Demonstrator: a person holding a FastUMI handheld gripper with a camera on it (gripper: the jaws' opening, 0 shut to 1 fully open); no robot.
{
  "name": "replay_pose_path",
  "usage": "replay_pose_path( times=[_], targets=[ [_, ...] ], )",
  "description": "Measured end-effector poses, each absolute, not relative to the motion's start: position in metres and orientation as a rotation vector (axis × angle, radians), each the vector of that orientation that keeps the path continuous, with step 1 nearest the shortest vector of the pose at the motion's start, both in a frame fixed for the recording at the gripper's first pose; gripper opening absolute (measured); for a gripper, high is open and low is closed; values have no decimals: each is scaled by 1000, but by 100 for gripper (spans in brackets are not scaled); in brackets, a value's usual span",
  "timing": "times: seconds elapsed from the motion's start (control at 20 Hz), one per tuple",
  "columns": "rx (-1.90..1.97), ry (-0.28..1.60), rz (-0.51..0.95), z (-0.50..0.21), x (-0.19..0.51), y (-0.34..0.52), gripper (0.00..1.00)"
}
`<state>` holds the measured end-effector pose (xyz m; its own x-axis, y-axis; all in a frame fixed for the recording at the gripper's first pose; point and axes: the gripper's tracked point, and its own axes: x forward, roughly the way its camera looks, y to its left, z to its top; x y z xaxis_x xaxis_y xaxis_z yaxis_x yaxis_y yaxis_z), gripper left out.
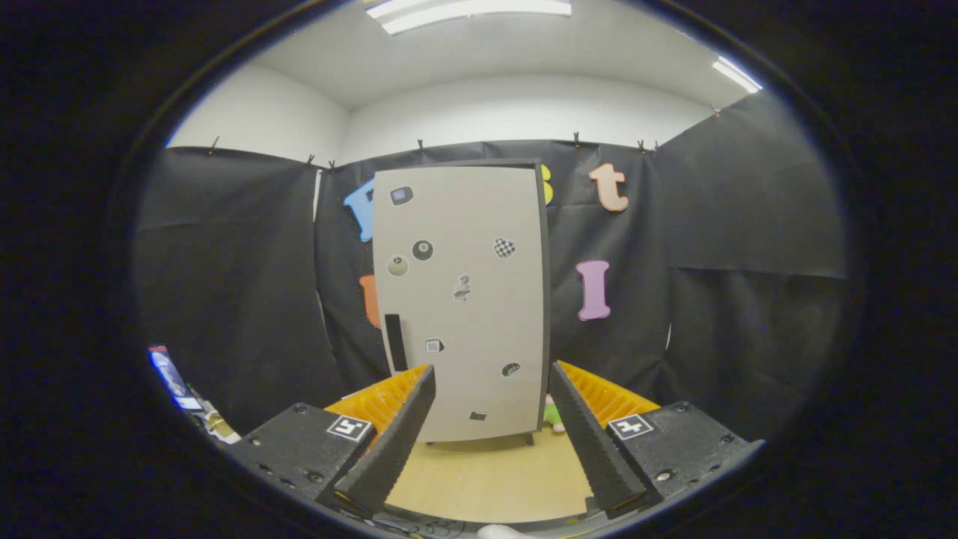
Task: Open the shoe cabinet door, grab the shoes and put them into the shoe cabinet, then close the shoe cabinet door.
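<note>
One shoe point(553, 416) half-hidden behind cabinet point(464, 299); tongs point(490, 442) open.

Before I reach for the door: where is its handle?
In the gripper view, the dark handle runs upright near the lower left edge of the shut cabinet door, just beyond the open tool's left finger.

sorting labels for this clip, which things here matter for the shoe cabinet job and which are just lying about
For the job:
shoe cabinet, door shut
door handle
gripper, open, holding nothing
pink-and-green item behind the cabinet, possibly a shoe

Lying about:
stickers on the door
clutter beside the fingers
</note>
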<state>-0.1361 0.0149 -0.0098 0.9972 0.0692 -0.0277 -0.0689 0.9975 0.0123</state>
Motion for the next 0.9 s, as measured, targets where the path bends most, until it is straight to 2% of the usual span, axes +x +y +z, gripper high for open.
replay_pose_path(
  times=[0.9],
  targets=[
    [8,25,85,-10,-127,17,100]
  ],
)
